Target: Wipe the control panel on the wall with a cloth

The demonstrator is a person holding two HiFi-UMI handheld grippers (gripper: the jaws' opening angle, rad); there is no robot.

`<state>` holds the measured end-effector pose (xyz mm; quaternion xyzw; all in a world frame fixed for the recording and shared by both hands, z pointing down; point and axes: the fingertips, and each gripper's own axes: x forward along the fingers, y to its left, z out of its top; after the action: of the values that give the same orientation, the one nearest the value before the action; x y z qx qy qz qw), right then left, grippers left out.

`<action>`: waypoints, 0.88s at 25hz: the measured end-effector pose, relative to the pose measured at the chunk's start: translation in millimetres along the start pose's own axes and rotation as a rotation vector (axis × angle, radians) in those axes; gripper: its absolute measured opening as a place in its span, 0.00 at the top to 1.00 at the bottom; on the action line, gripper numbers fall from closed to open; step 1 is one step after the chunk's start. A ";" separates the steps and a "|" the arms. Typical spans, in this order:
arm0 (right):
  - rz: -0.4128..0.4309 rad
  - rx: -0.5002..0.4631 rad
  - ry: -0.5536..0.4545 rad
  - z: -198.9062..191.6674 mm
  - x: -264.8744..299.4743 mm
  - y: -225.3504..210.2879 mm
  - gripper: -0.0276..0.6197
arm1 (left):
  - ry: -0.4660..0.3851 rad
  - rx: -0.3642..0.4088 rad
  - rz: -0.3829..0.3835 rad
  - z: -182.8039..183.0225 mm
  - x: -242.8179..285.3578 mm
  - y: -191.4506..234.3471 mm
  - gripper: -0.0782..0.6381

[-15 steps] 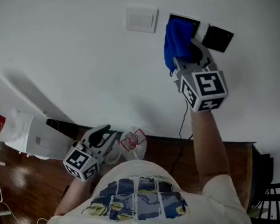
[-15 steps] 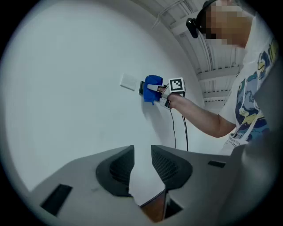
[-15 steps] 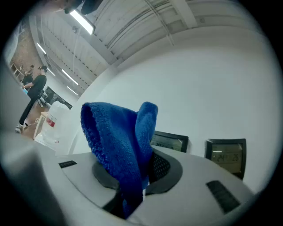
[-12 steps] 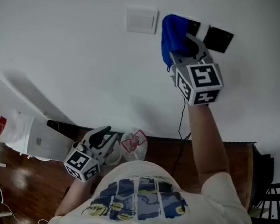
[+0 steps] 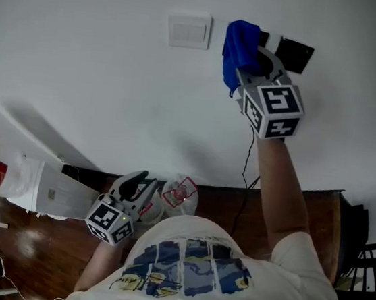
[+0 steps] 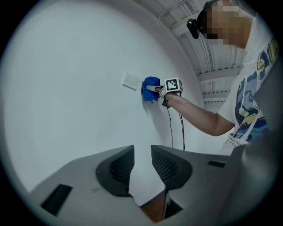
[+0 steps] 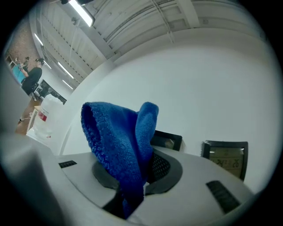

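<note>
White wall (image 5: 83,65) | blue knitted cloth (image 7: 119,141), bunched, folded over, covering dark control panel's (image 7: 166,140) left part, beside white switch plate (image 5: 189,29) | right gripper (image 7: 135,173) clamped on cloth | left gripper (image 6: 142,164) low, jaws apart, empty

The cloth (image 7: 116,145) hides most of one control panel (image 7: 168,140).

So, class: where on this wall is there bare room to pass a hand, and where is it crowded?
Bare wall lies left of the white plate and below it, down to the wooden top. Crowded: the row where the right gripper holds the blue cloth beside the black panel, with the cable beneath.
</note>
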<state>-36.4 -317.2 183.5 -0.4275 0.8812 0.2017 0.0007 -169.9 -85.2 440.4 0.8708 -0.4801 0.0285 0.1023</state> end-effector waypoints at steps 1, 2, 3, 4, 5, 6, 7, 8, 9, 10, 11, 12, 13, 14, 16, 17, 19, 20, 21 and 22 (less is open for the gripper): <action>-0.007 0.000 0.000 -0.5 -2.2 -3.9 0.82 | 0.000 0.001 -0.004 0.3 1.8 -0.6 0.76; -0.014 -0.001 0.001 -1.2 -4.7 -7.7 0.82 | 0.002 0.002 -0.007 0.5 3.5 -1.4 0.76; -0.023 0.000 0.002 -2.2 -7.7 -11.9 0.82 | 0.003 0.002 -0.010 0.7 5.4 -2.3 0.76; -0.033 0.000 0.003 -3.2 -10.9 -16.9 0.82 | 0.002 0.003 -0.014 0.8 7.6 -3.1 0.76; -0.043 0.002 0.004 -4.3 -14.3 -22.5 0.82 | 0.002 0.003 -0.018 1.1 10.1 -3.9 0.76; -0.053 0.003 0.004 -5.4 -17.5 -28.1 0.82 | 0.002 0.004 -0.022 1.6 12.7 -4.9 0.76; -0.061 0.004 0.006 -6.9 -20.5 -33.0 0.82 | 0.002 0.004 -0.025 2.4 14.9 -6.1 0.76; -0.067 0.003 0.009 -8.9 -23.3 -37.1 0.82 | 0.003 0.003 -0.027 3.3 16.6 -7.2 0.76; -0.073 0.002 0.013 -11.0 -25.9 -40.8 0.82 | 0.003 0.003 -0.028 4.2 17.9 -8.1 0.76; -0.079 0.003 0.015 -12.9 -28.5 -44.8 0.82 | 0.003 0.003 -0.028 4.9 18.9 -8.5 0.76; -0.087 0.007 0.017 -14.6 -31.2 -48.9 0.82 | 0.003 0.003 -0.028 5.0 19.7 -8.9 0.76; -0.095 0.011 0.018 -16.1 -33.9 -53.1 0.82 | 0.003 0.002 -0.029 4.4 20.6 -9.6 0.76; -0.102 0.015 0.019 -17.4 -36.5 -57.0 0.82 | 0.003 0.001 -0.030 3.7 21.7 -10.6 0.76; -0.107 0.018 0.018 -18.5 -38.8 -60.3 0.82 | 0.005 0.000 -0.031 3.4 22.8 -11.9 0.76; -0.108 0.020 0.013 -19.5 -40.9 -63.5 0.82 | 0.007 -0.001 -0.031 3.8 24.8 -13.8 0.76; -0.106 0.016 0.012 -19.5 -40.9 -63.6 0.82 | 0.007 0.001 -0.030 3.9 25.7 -14.0 0.76; -0.099 0.012 0.010 -19.3 -40.5 -63.0 0.82 | 0.007 0.003 -0.028 4.7 27.2 -15.0 0.76; -0.097 0.013 0.009 -19.2 -40.5 -63.0 0.82 | 0.008 0.002 -0.027 6.0 27.8 -16.0 0.76; -0.095 0.014 0.008 -19.0 -40.5 -63.0 0.82 | 0.008 0.000 -0.026 7.3 28.4 -17.1 0.76; -0.093 0.015 0.008 -18.9 -40.5 -63.1 0.82 | 0.009 0.000 -0.026 8.0 28.9 -18.0 0.76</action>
<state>40.1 -328.4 185.5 -0.4687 0.8619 0.1932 0.0098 -139.6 -101.5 434.2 0.8767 -0.4684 0.0310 0.1048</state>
